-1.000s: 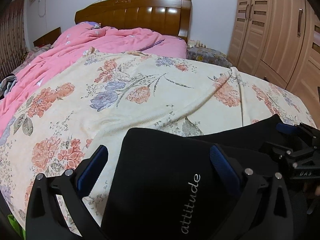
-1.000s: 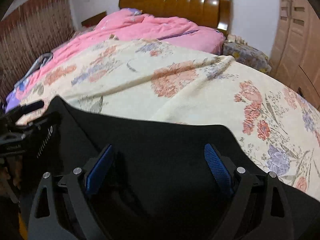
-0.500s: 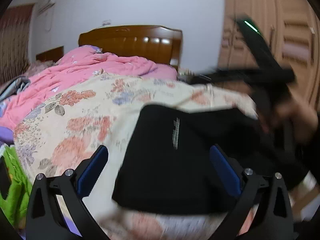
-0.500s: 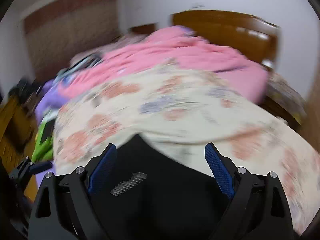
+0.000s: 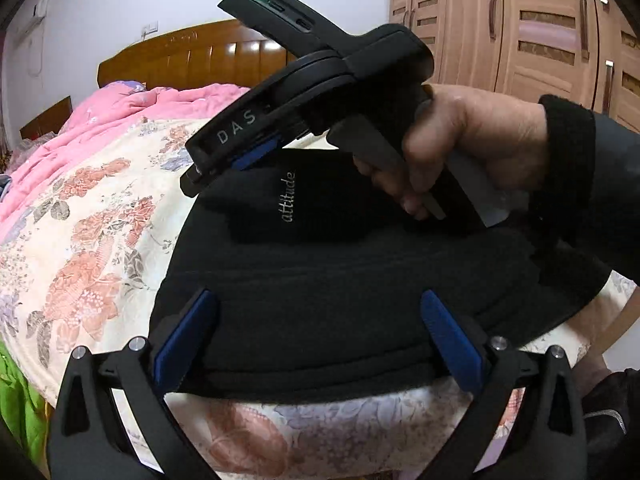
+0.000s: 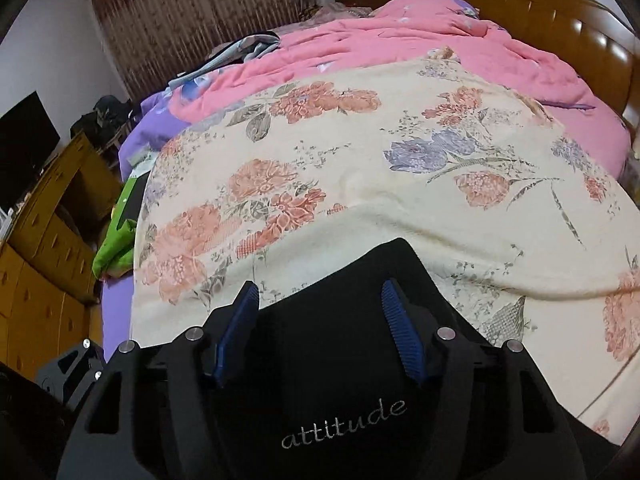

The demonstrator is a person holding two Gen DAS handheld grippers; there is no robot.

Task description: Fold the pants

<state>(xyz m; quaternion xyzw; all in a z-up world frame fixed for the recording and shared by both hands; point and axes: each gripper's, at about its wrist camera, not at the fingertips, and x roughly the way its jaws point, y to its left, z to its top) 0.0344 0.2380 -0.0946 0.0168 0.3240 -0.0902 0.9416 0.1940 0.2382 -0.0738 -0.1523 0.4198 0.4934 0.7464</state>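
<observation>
The black pants [image 5: 360,264] lie folded in layers on the flowered blanket [image 5: 92,240], at the bed's near edge, with the word "attitude" on top. No box or bin with contents shows in either view.

The left tongs [image 5: 320,336] stand wide open at 6 o'clock, pads on either side of the fold's near edge, pressing nothing. The right tongs [image 6: 320,328] are closing over the cloth, which lies between the jaws; the pads are not yet pinching it.

Only the left view shows the hand [image 5: 472,148] holding the right tongs at 1 o'clock, and the wardrobe [image 5: 540,32]. Only the right view shows the curtain [image 6: 192,20], a dresser [image 6: 44,248] at 9 o'clock and a green bag [image 6: 116,240].
</observation>
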